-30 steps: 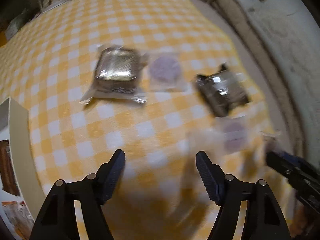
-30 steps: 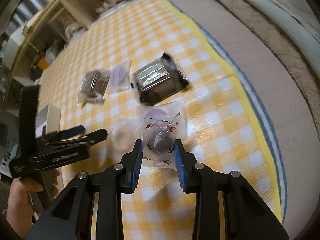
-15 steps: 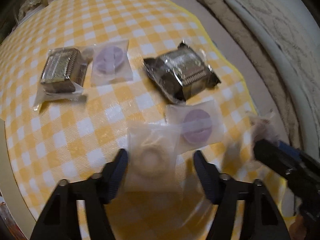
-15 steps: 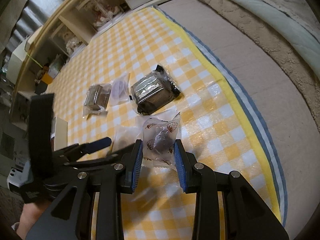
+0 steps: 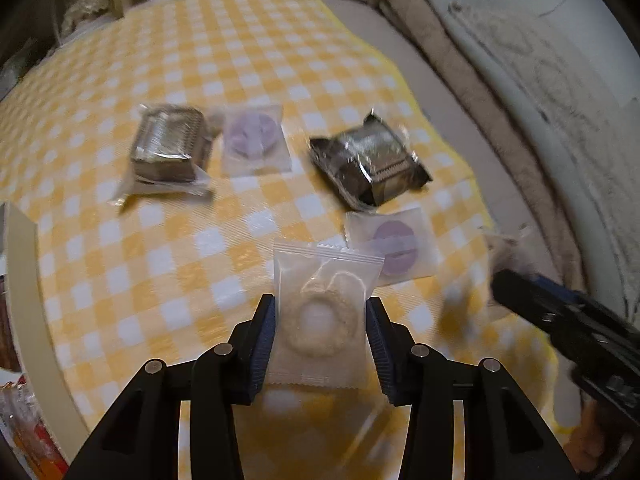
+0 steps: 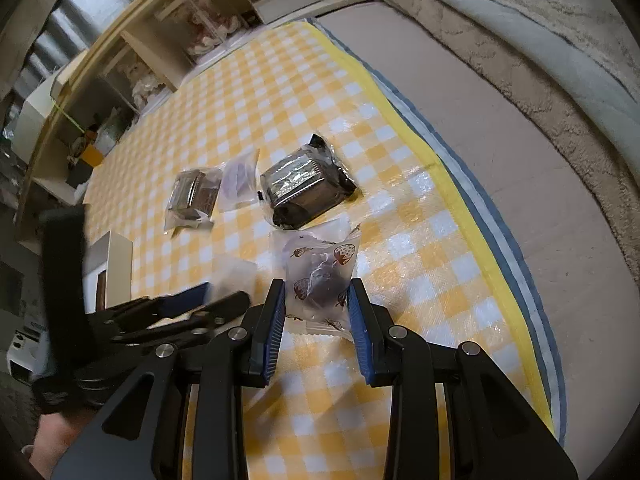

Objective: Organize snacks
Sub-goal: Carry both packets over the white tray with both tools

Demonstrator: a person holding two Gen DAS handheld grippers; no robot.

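My left gripper is shut on a clear packet with a pale ring biscuit. My right gripper is shut on a clear strawberry-print packet with a dark sweet and holds it above the yellow checked mat. On the mat lie a dark foil-wrapped cake, a purple-disc packet right in front of it, another purple-disc packet and a clear-wrapped brown cake at the left. The right gripper shows at the right edge of the left wrist view.
A cream box edge stands at the mat's left side. A grey floor strip and a beige fleecy blanket run along the right. Shelves with clutter stand at the back.
My left gripper moved in over the ring-biscuit packet and closed on it. My right gripper kept hold of the strawberry packet and lifted slightly.
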